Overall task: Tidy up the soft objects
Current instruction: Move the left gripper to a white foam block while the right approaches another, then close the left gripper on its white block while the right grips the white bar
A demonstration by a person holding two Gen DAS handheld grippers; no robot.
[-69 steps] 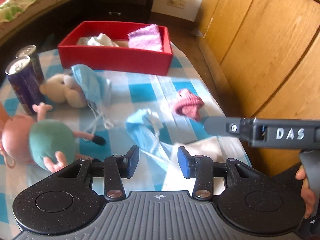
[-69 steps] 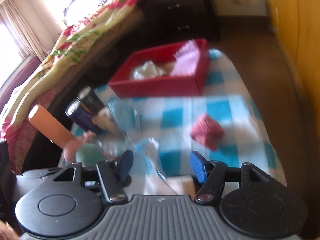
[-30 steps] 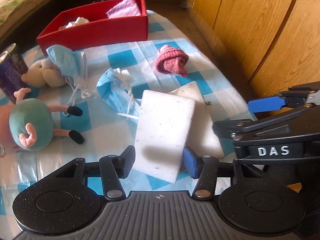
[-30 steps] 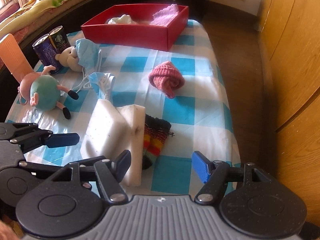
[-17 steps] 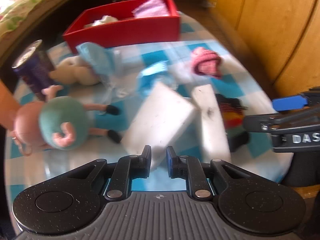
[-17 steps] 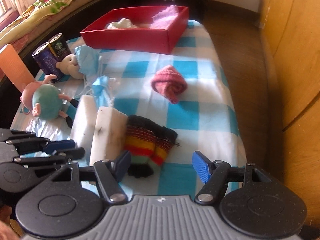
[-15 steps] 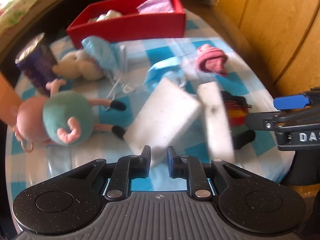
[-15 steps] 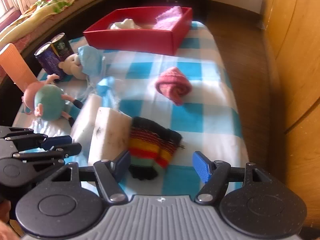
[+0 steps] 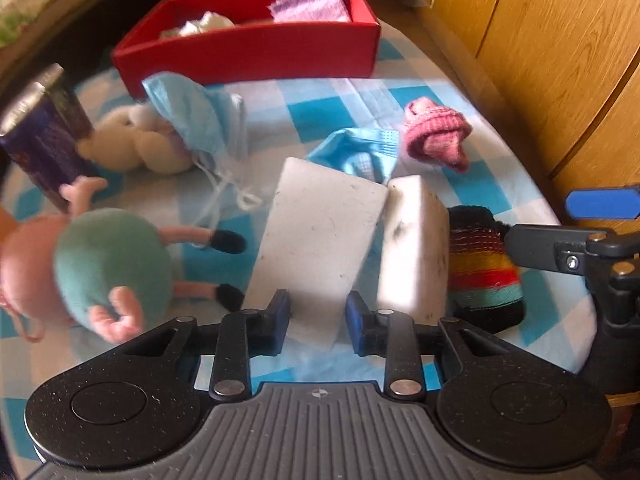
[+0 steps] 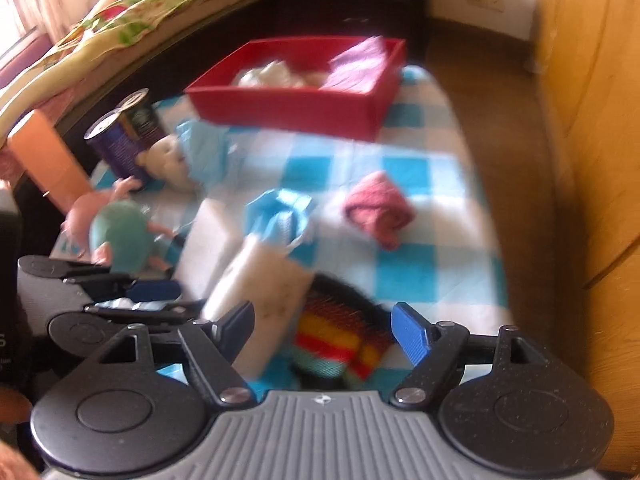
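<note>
The left claw (image 9: 316,322) straddles the near end of a white sponge (image 9: 320,236), jaws partly apart. The right claw (image 10: 324,328) gapes wide over a striped sock (image 10: 340,340). Beyond lie a pink sock (image 9: 436,140) and the red box (image 9: 256,52).

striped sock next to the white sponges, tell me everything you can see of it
The striped sock is a knitted roll, black at both ends with red, yellow and teal bands between. It looks soft and woolly, bunched up rather than laid flat. It lies on the blue-checked cloth near the table's front right edge, its left side against the narrower white sponge. The right gripper is open with the sock between its fingers, not yet clamped.
</note>
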